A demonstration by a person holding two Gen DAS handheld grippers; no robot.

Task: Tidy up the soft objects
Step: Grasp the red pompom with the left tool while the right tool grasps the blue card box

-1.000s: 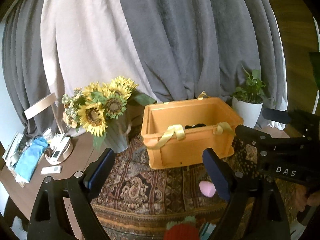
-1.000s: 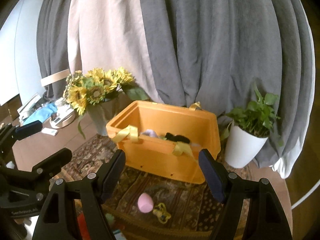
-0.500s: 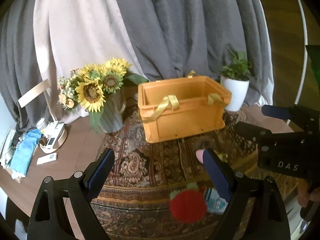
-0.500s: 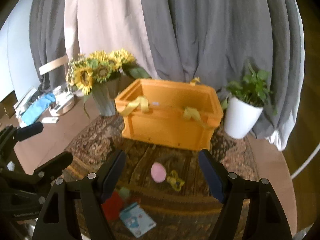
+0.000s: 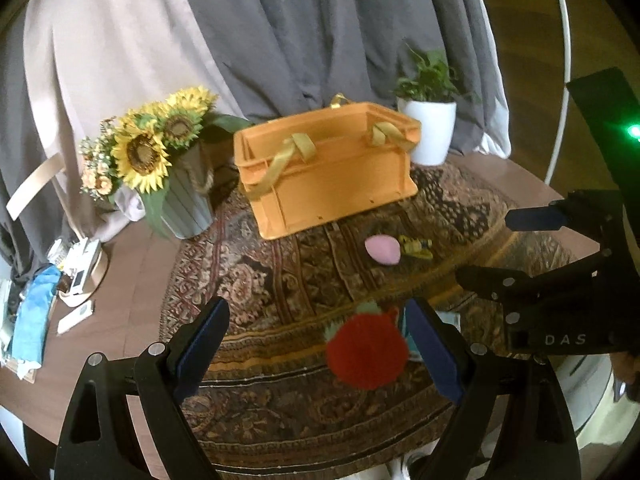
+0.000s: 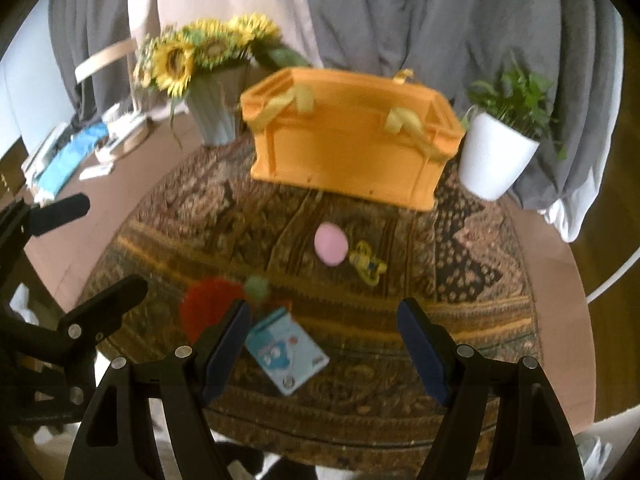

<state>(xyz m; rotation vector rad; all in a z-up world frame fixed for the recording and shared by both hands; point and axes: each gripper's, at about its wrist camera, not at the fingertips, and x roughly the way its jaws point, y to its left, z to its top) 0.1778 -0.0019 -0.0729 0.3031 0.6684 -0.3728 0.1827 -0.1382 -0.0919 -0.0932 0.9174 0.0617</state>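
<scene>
An orange crate (image 5: 332, 184) (image 6: 348, 140) with yellow ribbon handles stands at the back of a patterned rug. In front of it lie a pink egg-shaped soft toy (image 5: 382, 250) (image 6: 330, 244) and a small yellow toy (image 5: 416, 246) (image 6: 366, 266). Nearer me lie a red plush strawberry (image 5: 366, 352) (image 6: 208, 308) and a light blue packet (image 6: 286, 350). My left gripper (image 5: 320, 344) hangs open above the rug, the strawberry just inside its right finger. My right gripper (image 6: 324, 344) is open above the blue packet. Nothing is held.
A grey vase of sunflowers (image 5: 160, 160) stands left of the crate and a white potted plant (image 5: 428, 120) to its right. Small devices and a blue cloth (image 5: 32, 320) lie on the brown table at far left. Grey and beige curtains hang behind.
Both grippers have sunk and tilted downward, so the rug in front of the crate shows. The strawberry, blue packet and yellow toy have come into view; the crate's inside is now hidden.
</scene>
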